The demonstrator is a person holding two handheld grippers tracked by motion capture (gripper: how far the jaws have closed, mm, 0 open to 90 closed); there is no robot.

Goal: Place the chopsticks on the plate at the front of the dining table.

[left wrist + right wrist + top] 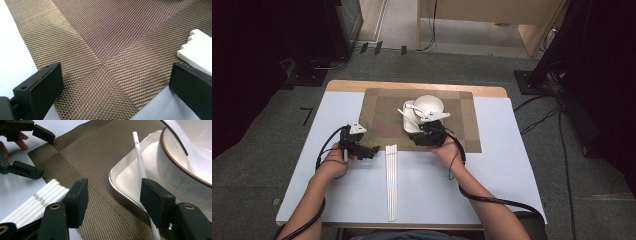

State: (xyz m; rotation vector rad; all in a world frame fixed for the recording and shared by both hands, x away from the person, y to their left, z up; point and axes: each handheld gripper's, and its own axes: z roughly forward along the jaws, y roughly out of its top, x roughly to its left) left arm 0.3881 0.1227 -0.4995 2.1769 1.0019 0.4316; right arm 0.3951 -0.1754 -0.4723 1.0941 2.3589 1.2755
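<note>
The table point(362, 195), white-topped, stands on grey carpet with dark racks and cables around it. A woven brown placemat point(382, 115) lies toward twelve o'clock. On it sits a shallow white tray point(130, 176), with a white bowl point(428, 104) partly on its twelve o'clock end. One white chopstick point(139, 152) lies slanted across the tray. A bundle of white chopsticks point(391, 180) lies at six o'clock of the placemat. The right gripper point(115, 195) stands open at the tray's near rim, the chopstick passing behind its right jaw; contact is hard to judge. The left gripper point(112, 85) is open and empty at the placemat's nine o'clock corner. The bowl's inside is cut off.
</note>
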